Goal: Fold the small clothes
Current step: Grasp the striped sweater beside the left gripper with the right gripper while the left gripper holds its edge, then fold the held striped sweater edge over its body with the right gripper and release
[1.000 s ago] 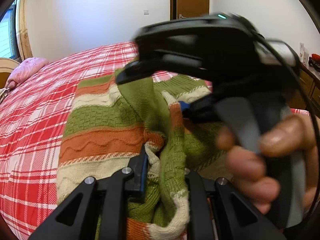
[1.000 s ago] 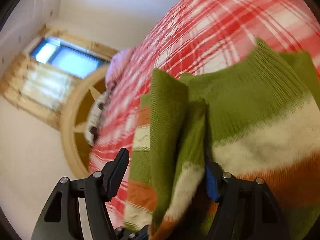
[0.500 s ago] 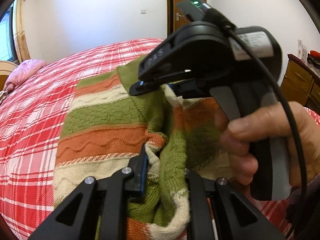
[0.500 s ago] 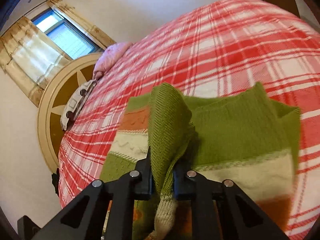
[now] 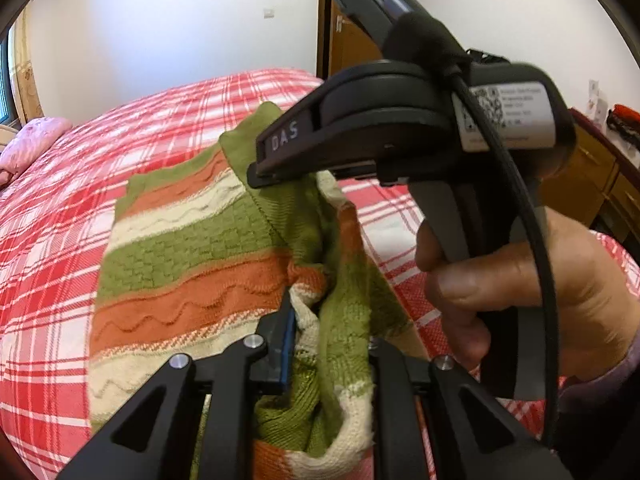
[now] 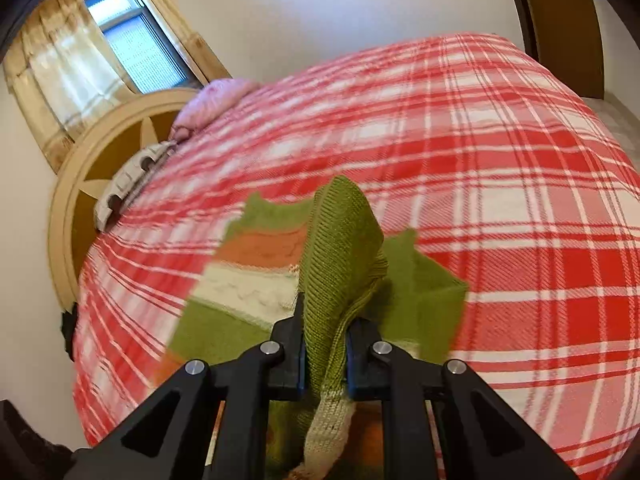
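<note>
The left gripper point(image 5: 328, 344) has its jaws drawn close and pinches a bunched fold of the sweater point(image 5: 192, 256), a knit striped in green, orange and cream. The cloth rises between the two fingers and drapes down over them; a blue pad shows on the inner face of the left-hand finger, while the other pad is buried under the knit. The right gripper point(image 6: 325, 354) has just been closing, and its jaws now pinch a ribbed green fold of the same sweater point(image 6: 344, 256), which stands up in a peak above the fingertips and hangs down below them into a cream band.

In the left wrist view the right gripper point(image 5: 256, 172) crosses the frame from the side, held by a hand point(image 5: 516, 296) around its grip; its fingertips vanish behind the raised green edge, so their hold cannot be read from there. The rest of the sweater lies spread on the red and white checked bedspread point(image 6: 500, 152). Its lower hem is cut off by the bottom of both pictures, and its left part in the right wrist view is blurred.

There is one sweater, two grippers, one visible hand, one pink pillow point(image 6: 212, 100) at the head of the bed, one window point(image 6: 132, 44) and one door point(image 6: 560, 20).
</note>
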{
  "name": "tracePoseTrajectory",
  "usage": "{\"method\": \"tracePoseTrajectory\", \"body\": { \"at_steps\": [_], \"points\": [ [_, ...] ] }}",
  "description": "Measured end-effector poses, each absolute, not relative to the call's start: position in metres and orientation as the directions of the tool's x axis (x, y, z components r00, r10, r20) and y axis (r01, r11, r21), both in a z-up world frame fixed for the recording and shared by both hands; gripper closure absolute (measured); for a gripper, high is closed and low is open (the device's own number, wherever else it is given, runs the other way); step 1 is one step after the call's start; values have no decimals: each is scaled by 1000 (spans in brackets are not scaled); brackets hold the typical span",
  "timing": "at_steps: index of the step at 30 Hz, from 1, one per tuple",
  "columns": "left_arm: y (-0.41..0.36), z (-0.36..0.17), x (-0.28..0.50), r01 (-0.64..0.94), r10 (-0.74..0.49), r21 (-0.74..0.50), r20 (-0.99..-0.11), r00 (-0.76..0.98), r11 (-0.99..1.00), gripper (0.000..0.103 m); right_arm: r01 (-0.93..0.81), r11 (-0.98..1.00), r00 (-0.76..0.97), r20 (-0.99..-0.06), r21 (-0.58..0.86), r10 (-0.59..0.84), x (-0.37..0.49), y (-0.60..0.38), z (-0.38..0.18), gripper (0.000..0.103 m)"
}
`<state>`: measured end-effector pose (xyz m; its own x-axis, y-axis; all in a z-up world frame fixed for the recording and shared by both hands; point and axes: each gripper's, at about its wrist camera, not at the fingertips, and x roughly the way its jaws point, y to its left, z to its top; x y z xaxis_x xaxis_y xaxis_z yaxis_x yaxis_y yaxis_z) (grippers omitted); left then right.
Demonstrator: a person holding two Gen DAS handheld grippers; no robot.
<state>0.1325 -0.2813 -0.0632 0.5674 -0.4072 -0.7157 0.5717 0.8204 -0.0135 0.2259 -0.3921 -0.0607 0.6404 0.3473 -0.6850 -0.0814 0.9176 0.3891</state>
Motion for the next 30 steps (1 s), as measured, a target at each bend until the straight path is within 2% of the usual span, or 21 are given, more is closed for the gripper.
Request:
{"method": "tracePoseTrajectory", "body": {
  "at_steps": [5, 12, 13, 15, 16, 17, 19, 20, 22, 25, 27, 30],
  "points": [
    [-300, -77, 134, 567, -361, 41, -732, 578, 823, 88, -57, 901, 641, -676, 430, 364, 227, -406, -80, 90],
    [-309, -81, 131, 568, -365, 53, -716, 595, 821, 86, -70, 919, 652, -679, 388, 337, 228, -404, -87, 89],
    [-306, -80, 124, 573, -373, 50, -712, 595, 818, 80, -67, 919, 657, -676, 388, 333, 227, -405, -87, 89],
    [-296, -76, 118, 587, -397, 28, -711, 581, 809, 78, -55, 922, 667, -673, 382, 319, 223, -404, -86, 87],
    [-289, -75, 115, 598, -411, 10, -717, 563, 802, 71, -57, 921, 672, -668, 384, 320, 220, -405, -83, 86],
    [-283, -73, 112, 607, -421, -2, -723, 548, 795, 60, -54, 923, 676, -666, 382, 315, 217, -406, -80, 79],
    [-262, -65, 104, 628, -452, -25, -716, 532, 778, 48, 9, 936, 696, -674, 353, 248, 203, -413, -67, 73],
    [-253, -62, 101, 632, -465, -34, -707, 533, 775, 40, 33, 936, 716, -662, 350, 222, 194, -417, -59, 73],
    [-227, -53, 95, 627, -485, -53, -685, 544, 777, 32, 75, 930, 762, -622, 359, 178, 168, -425, -44, 73],
    [-185, -41, 91, 602, -506, -97, -655, 561, 793, 29, 76, 917, 780, -596, 392, 190, 121, -420, -29, 73],
    [-159, -39, 95, 544, -471, -100, -645, 602, 833, 28, 48, 908, 776, -588, 416, 229, 95, -409, -28, 73],
    [-133, -44, 104, 475, -426, -114, -654, 625, 872, 28, 57, 919, 771, -603, 389, 207, 58, -380, -30, 72]
  ]
}}
